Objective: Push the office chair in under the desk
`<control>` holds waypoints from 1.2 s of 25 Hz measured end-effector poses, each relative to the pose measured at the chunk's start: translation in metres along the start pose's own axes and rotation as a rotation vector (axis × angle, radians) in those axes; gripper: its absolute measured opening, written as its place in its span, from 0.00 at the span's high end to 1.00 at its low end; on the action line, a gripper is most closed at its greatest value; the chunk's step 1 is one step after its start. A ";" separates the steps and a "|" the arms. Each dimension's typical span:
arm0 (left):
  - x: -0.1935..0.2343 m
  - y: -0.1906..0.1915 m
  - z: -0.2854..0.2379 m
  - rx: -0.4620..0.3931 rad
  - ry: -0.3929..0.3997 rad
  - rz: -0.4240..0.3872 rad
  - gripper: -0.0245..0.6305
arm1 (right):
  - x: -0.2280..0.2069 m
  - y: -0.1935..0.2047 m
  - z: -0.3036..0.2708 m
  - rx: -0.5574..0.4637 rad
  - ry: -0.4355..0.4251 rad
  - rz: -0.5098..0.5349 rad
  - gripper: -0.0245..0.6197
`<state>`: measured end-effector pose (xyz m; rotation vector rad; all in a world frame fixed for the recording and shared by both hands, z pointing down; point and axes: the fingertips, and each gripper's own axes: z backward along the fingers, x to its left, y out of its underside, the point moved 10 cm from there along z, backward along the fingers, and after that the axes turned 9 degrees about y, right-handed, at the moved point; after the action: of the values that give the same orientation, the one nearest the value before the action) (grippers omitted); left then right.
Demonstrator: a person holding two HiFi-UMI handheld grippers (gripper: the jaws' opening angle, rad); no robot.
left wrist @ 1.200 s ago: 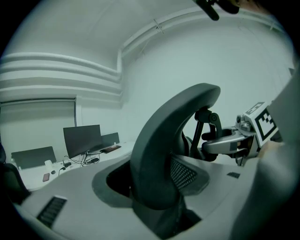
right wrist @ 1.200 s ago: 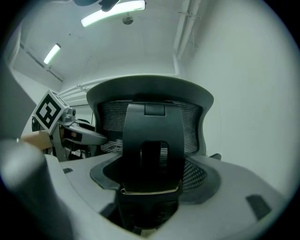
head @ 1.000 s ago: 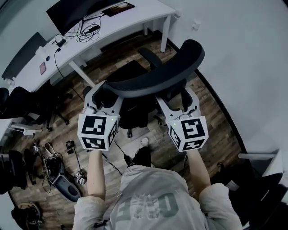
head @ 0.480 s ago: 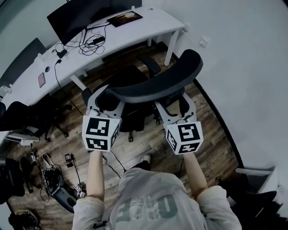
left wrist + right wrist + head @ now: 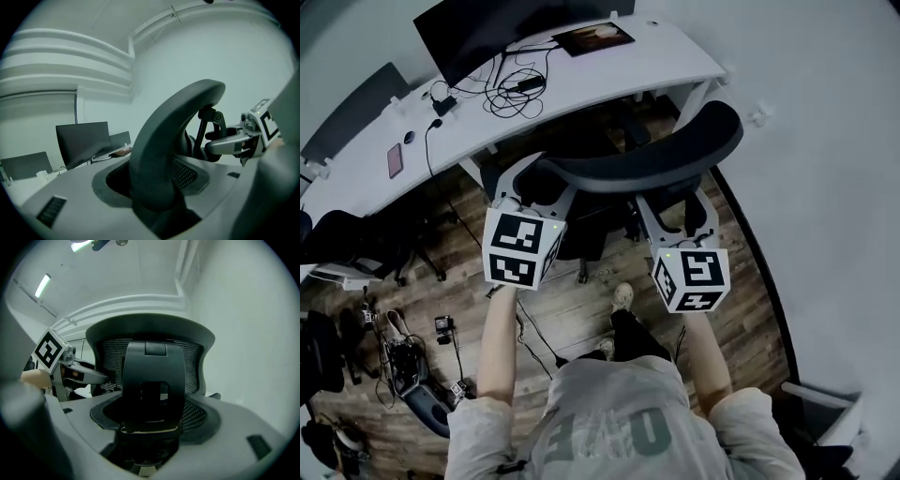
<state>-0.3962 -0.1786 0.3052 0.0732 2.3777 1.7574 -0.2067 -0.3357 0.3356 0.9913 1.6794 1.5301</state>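
The black office chair [image 5: 647,164] stands in front of the white desk [image 5: 581,70], its seat partly hidden under the desk's edge. My left gripper [image 5: 534,185] is closed around the left end of the curved headrest [image 5: 159,140]. My right gripper [image 5: 673,204] clasps the headrest's black bracket [image 5: 152,380], in front of the mesh back. Each gripper shows in the other's view: the right gripper [image 5: 234,140] and the left gripper [image 5: 70,369]. The chair's base is hidden beneath the seat.
A dark monitor [image 5: 497,28], tangled cables [image 5: 511,89] and a phone [image 5: 394,159] lie on the desk. The desk's leg [image 5: 694,98] and a white wall [image 5: 825,169] are close on the right. Another dark chair [image 5: 347,234] and floor clutter [image 5: 412,366] sit at the left.
The chair has rolled forward toward the desk with both grippers on it, and the person has stepped after it. The seat now goes under the desk's edge.
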 end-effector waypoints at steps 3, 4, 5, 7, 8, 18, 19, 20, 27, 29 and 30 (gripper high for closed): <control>0.023 -0.004 -0.024 0.000 -0.019 -0.003 0.58 | -0.005 -0.002 -0.036 -0.012 -0.013 -0.001 0.48; 0.029 -0.005 -0.032 0.000 -0.027 -0.003 0.58 | -0.007 -0.002 -0.047 -0.012 -0.018 -0.002 0.48; 0.036 -0.006 -0.039 -0.001 -0.034 -0.003 0.58 | -0.009 -0.002 -0.059 -0.010 -0.022 -0.003 0.48; 0.051 -0.008 -0.056 -0.004 -0.047 -0.001 0.58 | -0.013 -0.005 -0.084 -0.006 -0.028 0.000 0.48; 0.059 -0.009 -0.064 -0.004 -0.053 0.001 0.58 | -0.014 -0.006 -0.096 -0.004 -0.032 0.002 0.48; 0.136 -0.018 -0.137 -0.012 -0.098 0.012 0.58 | -0.023 -0.018 -0.207 -0.009 -0.059 0.014 0.48; 0.142 -0.019 -0.144 -0.017 -0.102 0.012 0.58 | -0.025 -0.020 -0.217 -0.010 -0.061 0.016 0.48; 0.148 -0.020 -0.151 -0.019 -0.103 0.011 0.58 | -0.026 -0.021 -0.226 -0.009 -0.061 0.017 0.48; 0.197 -0.029 -0.194 -0.014 -0.101 0.013 0.58 | -0.028 -0.029 -0.291 -0.011 -0.053 0.014 0.48; 0.212 -0.031 -0.204 -0.016 -0.097 0.015 0.58 | -0.027 -0.031 -0.307 -0.014 -0.049 0.014 0.48; 0.219 -0.031 -0.209 -0.019 -0.094 0.014 0.58 | -0.026 -0.032 -0.315 -0.017 -0.047 0.014 0.48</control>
<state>-0.6457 -0.3525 0.3085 0.1670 2.2999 1.7419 -0.4674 -0.5177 0.3365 1.0248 1.6280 1.5165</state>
